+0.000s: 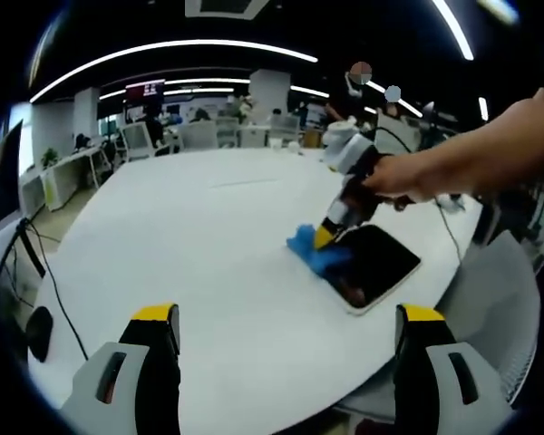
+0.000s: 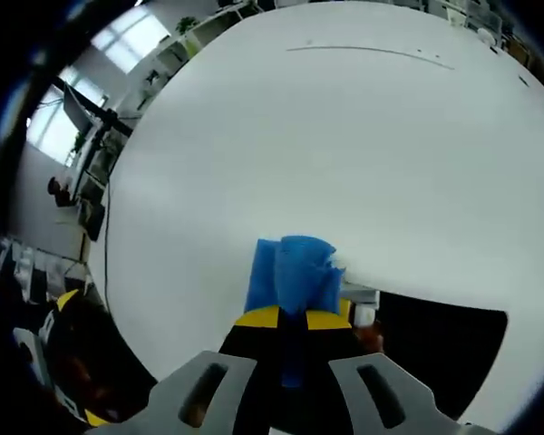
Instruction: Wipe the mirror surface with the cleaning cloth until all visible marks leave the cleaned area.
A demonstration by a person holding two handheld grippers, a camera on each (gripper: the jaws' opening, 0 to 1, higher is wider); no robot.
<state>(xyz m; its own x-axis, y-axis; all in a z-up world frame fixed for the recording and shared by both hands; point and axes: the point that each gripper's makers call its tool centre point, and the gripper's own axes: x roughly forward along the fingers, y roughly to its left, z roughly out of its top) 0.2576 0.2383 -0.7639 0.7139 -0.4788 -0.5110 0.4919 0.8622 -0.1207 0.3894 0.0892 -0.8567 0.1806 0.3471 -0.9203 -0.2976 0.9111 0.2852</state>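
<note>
My right gripper (image 2: 292, 319) is pressed together on the blue cloth (image 2: 292, 272), its yellow-tipped jaws pinching the fabric so that a bunched wad sticks out ahead of them. The cloth rests at the edge of the mirror (image 2: 444, 349), a dark rectangular slab lying flat on the white table (image 2: 344, 136). In the left gripper view my right gripper (image 1: 329, 237) slants down with my hand (image 1: 394, 177) around it, pushing the cloth (image 1: 315, 254) against the mirror's (image 1: 381, 263) near corner. My left gripper (image 1: 288, 326) hangs well back from the mirror over the table (image 1: 208, 236), jaws spread wide and holding nothing.
</note>
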